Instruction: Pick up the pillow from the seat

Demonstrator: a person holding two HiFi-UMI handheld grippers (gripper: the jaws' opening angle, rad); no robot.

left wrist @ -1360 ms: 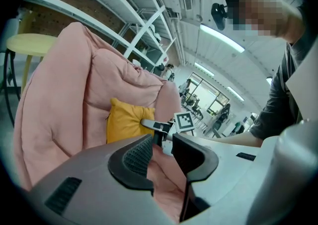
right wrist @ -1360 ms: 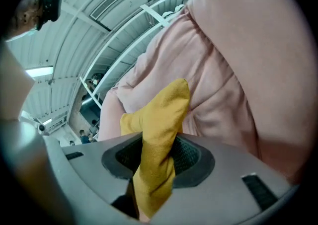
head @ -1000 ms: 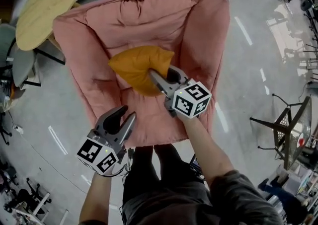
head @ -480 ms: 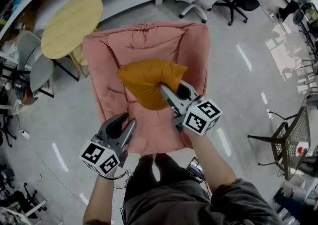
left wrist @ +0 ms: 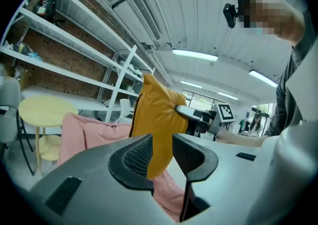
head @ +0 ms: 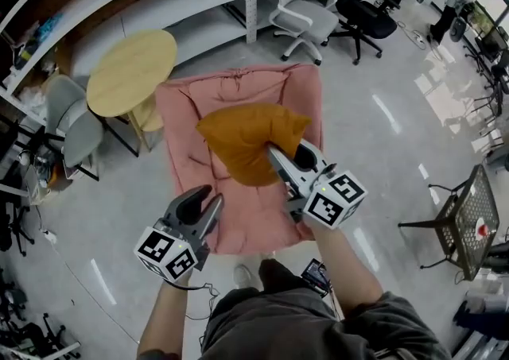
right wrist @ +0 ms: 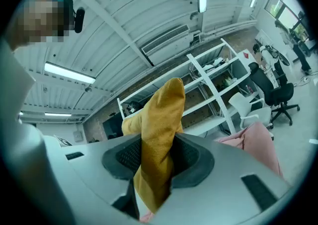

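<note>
Orange pillow (head: 253, 144), up over the pink seat (head: 238, 219). Long axis lying left to right across the head view, lower corner pointing back toward the right claw (head: 285, 152). Pinched there by that claw, half closed on the fabric. Left claw (head: 208, 195) lower left, narrowly parted, empty, apart from the pillow.

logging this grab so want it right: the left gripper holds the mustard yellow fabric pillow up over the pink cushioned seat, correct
Wrong gripper. The right gripper holds the mustard yellow fabric pillow up over the pink cushioned seat; the right gripper view shows its fingers pinching the fabric. The left gripper is open, clear of it.
</note>
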